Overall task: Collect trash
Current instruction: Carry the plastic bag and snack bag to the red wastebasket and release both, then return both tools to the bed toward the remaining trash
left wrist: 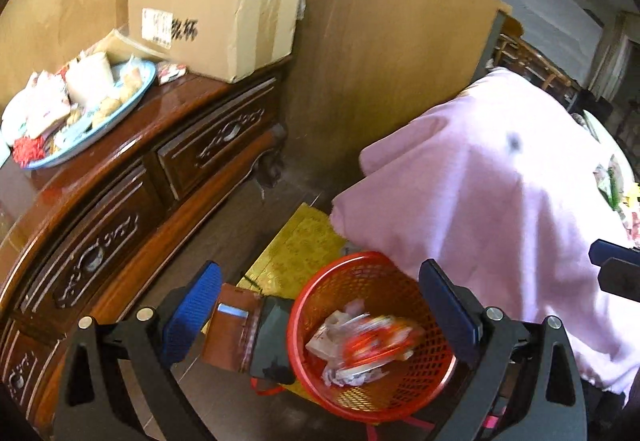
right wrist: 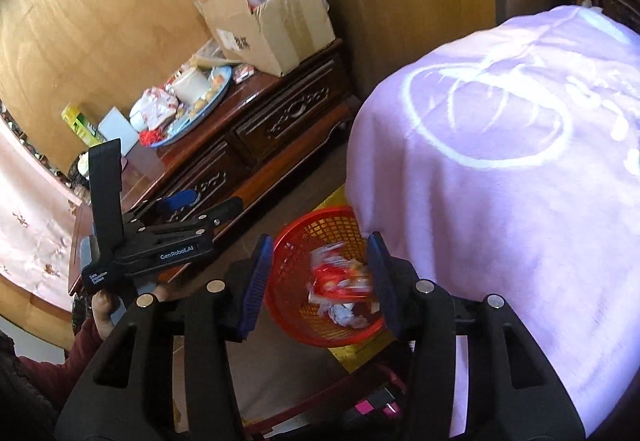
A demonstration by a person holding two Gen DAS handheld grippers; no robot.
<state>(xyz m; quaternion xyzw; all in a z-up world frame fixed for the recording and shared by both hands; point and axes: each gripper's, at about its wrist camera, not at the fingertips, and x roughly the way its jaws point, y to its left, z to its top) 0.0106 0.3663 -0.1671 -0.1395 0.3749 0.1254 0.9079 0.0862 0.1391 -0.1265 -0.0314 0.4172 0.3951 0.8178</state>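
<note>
Right tool [right wrist: 318,283] parted, empty, red mesh basket [right wrist: 292,265] holding blurred crumpled wrappers [right wrist: 340,281].

In the right wrist view, at lower left, the black body of the left tongs [right wrist: 188,201] carries white lettering: "GenRobot.AI" along its arm, and a smaller label nearer the handle that seems to read "Data Acquisition System".

The brown cardboard box [left wrist: 216,9] at upper left of the left wrist view has a white shipping label with print too fine to read, and beside it large black Chinese characters, blurred, the last perhaps "杯".
</note>
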